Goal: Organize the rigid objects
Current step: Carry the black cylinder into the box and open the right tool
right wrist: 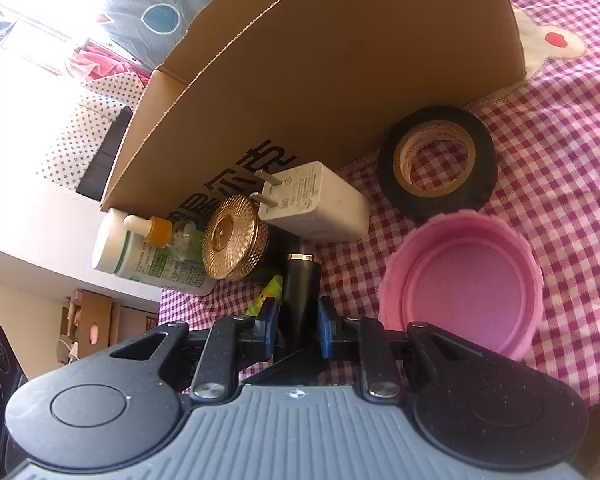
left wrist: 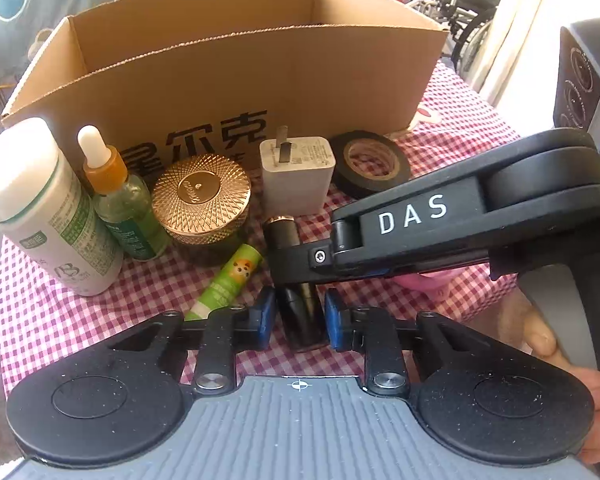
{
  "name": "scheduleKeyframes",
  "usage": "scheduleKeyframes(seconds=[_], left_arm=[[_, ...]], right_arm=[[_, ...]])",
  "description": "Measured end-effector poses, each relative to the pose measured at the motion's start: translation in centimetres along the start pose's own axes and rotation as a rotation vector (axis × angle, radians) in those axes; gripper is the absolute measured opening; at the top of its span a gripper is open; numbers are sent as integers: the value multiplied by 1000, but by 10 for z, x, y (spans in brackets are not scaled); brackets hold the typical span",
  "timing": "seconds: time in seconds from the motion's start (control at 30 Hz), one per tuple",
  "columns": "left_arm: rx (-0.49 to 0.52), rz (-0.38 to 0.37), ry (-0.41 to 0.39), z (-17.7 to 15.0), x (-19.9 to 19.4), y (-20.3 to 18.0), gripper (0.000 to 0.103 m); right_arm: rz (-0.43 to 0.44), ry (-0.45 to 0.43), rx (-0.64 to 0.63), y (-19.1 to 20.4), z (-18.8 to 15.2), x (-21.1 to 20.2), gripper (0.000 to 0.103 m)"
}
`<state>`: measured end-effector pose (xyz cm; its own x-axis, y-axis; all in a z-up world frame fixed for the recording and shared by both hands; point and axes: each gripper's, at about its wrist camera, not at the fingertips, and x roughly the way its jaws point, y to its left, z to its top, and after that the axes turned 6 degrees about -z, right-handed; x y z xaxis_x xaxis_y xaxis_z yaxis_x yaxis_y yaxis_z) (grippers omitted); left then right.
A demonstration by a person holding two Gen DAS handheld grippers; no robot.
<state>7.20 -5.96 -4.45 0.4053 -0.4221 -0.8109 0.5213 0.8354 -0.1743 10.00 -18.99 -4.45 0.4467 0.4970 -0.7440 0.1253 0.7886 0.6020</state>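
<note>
Both jaws shut on black tube (left wrist: 300,312), checked cloth (left wrist: 80,312) — cardboard box (left wrist: 260,72)

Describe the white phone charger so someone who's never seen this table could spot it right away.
Find the big open cardboard box on the pink checked tablecloth. Along the box's printed front stands a row of small items; the white phone charger sits between the gold-lidded jar and the black tape roll. It is the only white cube, with two metal prongs sticking out.

White letters "DAS" stand on the right gripper (left wrist: 300,264) arm. Large black characters "尔克" are printed on the box (left wrist: 236,80) front.
</note>
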Motion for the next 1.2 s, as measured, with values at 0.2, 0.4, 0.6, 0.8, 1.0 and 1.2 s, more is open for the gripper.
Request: scheduleKeyframes(seconds=[0.2,0.4,0.6,0.8,1.0,1.2], left_arm=[[14,9,-56,-5,-25,-12,25],[49,42,-167,2,-69,-17,25],[54,83,-265,39,-110,-9,25],[-11,107,-216,98,-115,31,25],[-153,82,-44,142,-69,98,25],[-229,117,118,149,-26,134,25]], right_arm=[[24,-37,-13,3,-8,-23,24],[63,-141,-73,26,-6,-61,24],[114,-251,-193,67,21,-94,24],[166,-207,-249,104,89,-77,24],[187,11,-150,101,170,-6,24],[141,215,-66,88,202,74,24]])
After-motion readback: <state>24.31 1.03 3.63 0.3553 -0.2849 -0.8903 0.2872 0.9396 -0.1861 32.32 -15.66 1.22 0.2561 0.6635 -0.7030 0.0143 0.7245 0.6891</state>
